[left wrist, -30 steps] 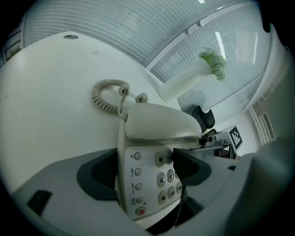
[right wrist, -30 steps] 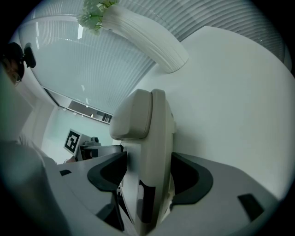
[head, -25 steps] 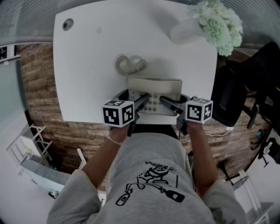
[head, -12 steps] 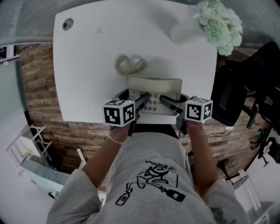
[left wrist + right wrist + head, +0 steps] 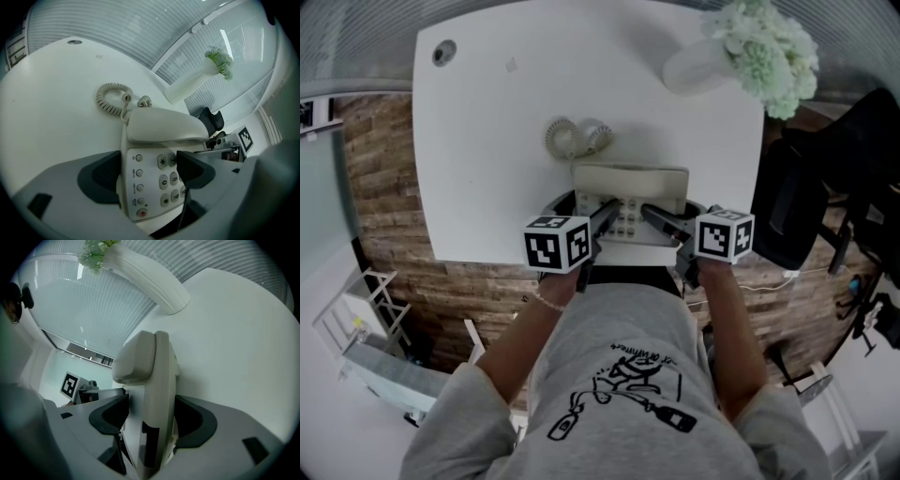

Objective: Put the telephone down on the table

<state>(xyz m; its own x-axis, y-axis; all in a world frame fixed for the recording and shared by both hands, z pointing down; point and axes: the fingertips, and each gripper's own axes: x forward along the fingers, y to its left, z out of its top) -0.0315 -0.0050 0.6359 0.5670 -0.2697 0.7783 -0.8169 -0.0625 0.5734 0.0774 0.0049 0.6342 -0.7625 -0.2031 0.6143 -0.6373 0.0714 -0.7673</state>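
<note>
The telephone [image 5: 630, 192] sits at the near edge of the white table [image 5: 487, 141], near the middle, with its handset [image 5: 164, 125] lying across the far end of the body. Both grippers hold it.

The left gripper [image 5: 589, 208] takes the telephone's left part. In the left gripper view, its jaws are partly closed on the telephone [image 5: 159, 140], one pad against the left side edge and the other pressed down on the keypad.

The right gripper [image 5: 680, 214] takes the right part. In the right gripper view the telephone [image 5: 157, 394] appears edge-on, filling the gap between the jaws, with a dark pad against each face.

I cannot tell whether the base rests flat on the table or hangs just above it.

The coiled cord [image 5: 572, 138] lies on the table just beyond the telephone, to the far left of it. A white vase [image 5: 698, 67] with pale green flowers [image 5: 764, 52] stands at the table's far right corner, well apart from the telephone.
</note>
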